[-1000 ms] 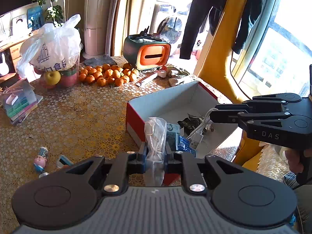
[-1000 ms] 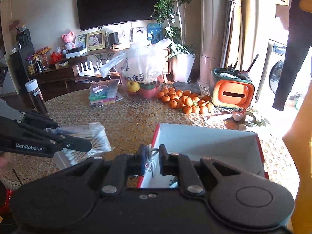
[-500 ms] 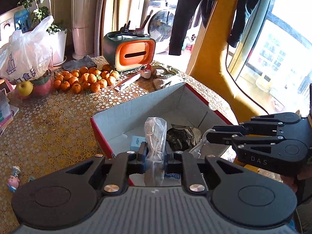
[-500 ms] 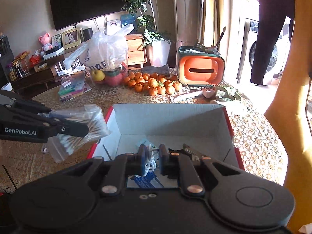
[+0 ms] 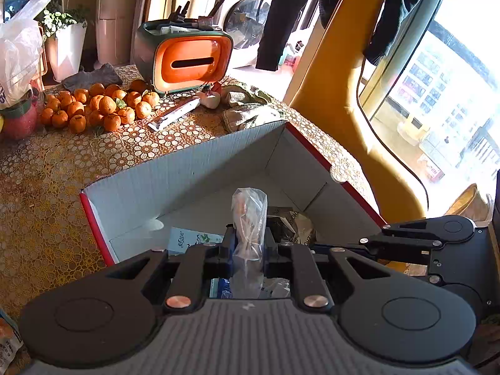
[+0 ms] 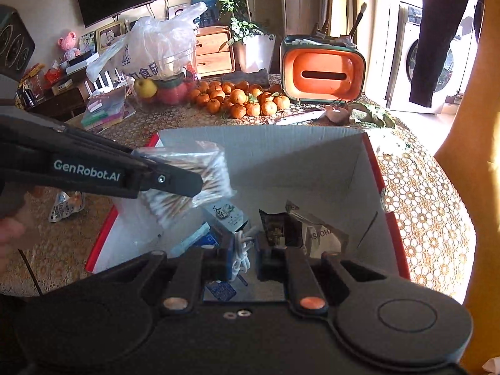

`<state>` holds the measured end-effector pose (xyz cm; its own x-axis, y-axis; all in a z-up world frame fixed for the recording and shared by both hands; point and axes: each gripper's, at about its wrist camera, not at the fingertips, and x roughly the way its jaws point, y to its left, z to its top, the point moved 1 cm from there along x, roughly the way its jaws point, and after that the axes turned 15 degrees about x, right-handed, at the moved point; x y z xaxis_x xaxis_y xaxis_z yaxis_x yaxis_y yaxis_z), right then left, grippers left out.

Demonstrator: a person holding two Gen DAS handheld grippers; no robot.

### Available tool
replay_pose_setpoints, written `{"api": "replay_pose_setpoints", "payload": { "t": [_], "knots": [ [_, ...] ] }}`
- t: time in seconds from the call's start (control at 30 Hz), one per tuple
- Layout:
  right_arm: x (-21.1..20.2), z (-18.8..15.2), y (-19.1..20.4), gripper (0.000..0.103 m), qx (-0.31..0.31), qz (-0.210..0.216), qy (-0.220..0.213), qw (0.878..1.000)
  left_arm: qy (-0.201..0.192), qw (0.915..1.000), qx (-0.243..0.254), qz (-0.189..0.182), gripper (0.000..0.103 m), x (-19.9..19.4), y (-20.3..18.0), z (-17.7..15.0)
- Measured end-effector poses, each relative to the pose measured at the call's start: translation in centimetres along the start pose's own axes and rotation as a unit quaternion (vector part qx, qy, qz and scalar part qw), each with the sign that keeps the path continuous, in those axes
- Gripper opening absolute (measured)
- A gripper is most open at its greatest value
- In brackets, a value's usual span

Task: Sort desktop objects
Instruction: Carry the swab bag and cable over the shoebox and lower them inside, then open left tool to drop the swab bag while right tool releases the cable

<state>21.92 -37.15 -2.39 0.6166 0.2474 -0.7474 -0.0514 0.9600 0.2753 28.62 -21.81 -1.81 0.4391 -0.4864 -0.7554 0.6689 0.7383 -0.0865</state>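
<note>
**Both loads over the box, and neither release is safe yet**

While both hands hang above the open cardboard box [image 6: 368, 168], I'm carrying something in each. My left gripper [image 5: 249, 247] is clamped on a clear bag of cotton swabs [image 5: 249, 218], held over the box's near-left corner. My right gripper [image 6: 243, 257] is pinched on a white cable [image 6: 242, 253], over the box's middle, just above the packets [image 6: 315, 234] already lying inside.

Here's what worries me. That bag is slippery film, and I'm gripping it by a thin fold; in the right wrist view most of it sticks out sideways beyond the pads, right over the red rim. If I let go from here it can tip outward and land on the table [image 6: 422, 187] rather than in the box. The cable is a loose bundle, so a loop can snag on a finger when I open up and come back out with me. And the two grippers sit close together; crossing them risks a knock.

Now the blind spots. My own gripper bodies cover the box's near wall and much of its floor. I can't tell how long the cable is or whether it has a plug. The labels on the packets and small cartons are too small to read.
</note>
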Motion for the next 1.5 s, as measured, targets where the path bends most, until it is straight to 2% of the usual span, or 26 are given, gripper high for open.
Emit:
{"api": "replay_pose_setpoints", "payload": {
  "t": [0.4, 0.57, 0.83, 0.9, 1.03, 1.13, 1.27, 1.5],
  "knots": [
    [2.7, -0.4, -1.1, 0.012, 0.002, -0.006, 0.027, 1.0, 0.051, 0.9986, 0.01, 0.013, 0.015, 4.8, 0.7, -1.0],
    [3.1, -0.3, -1.0, 0.012, -0.013, -0.017, 0.026, 0.999, 0.065, 0.9972, 0.027, 0.024, 0.015, 5.9, 0.5, -1.2],
    [3.8, 0.1, -1.8, 0.013, -0.002, -0.023, 0.029, 0.999, 0.081, 0.9928, 0.076, 0.043, 0.015, 6.8, -0.9, -0.9],
    [3.9, 0.1, -1.8, 0.018, -0.01, -0.027, 0.031, 0.999, 0.087, 0.9916, 0.085, 0.045, 0.015, 7.1, -1.1, -0.9],
    [3.7, 0.0, -2.1, 0.02, -0.011, -0.026, 0.035, 0.999, 0.092, 0.9923, 0.078, 0.028, 0.015, 7.3, -0.9, -0.8],
    [3.4, 0.0, -2.3, 0.023, -0.012, -0.023, 0.034, 0.999, 0.097, 0.9913, 0.085, 0.029, 0.015, 7.4, -1.0, -0.8],
    [2.8, 0.0, -2.4, 0.037, -0.017, -0.021, 0.03, 0.999, 0.1, 0.9907, 0.084, 0.036, 0.017, 7.1, -1.2, -0.7],
    [1.5, -0.3, -2.1, 0.045, -0.022, -0.011, 0.026, 0.999, 0.097, 0.9906, 0.087, 0.042, 0.021, 5.8, -1.6, -0.8]
  ]
}}
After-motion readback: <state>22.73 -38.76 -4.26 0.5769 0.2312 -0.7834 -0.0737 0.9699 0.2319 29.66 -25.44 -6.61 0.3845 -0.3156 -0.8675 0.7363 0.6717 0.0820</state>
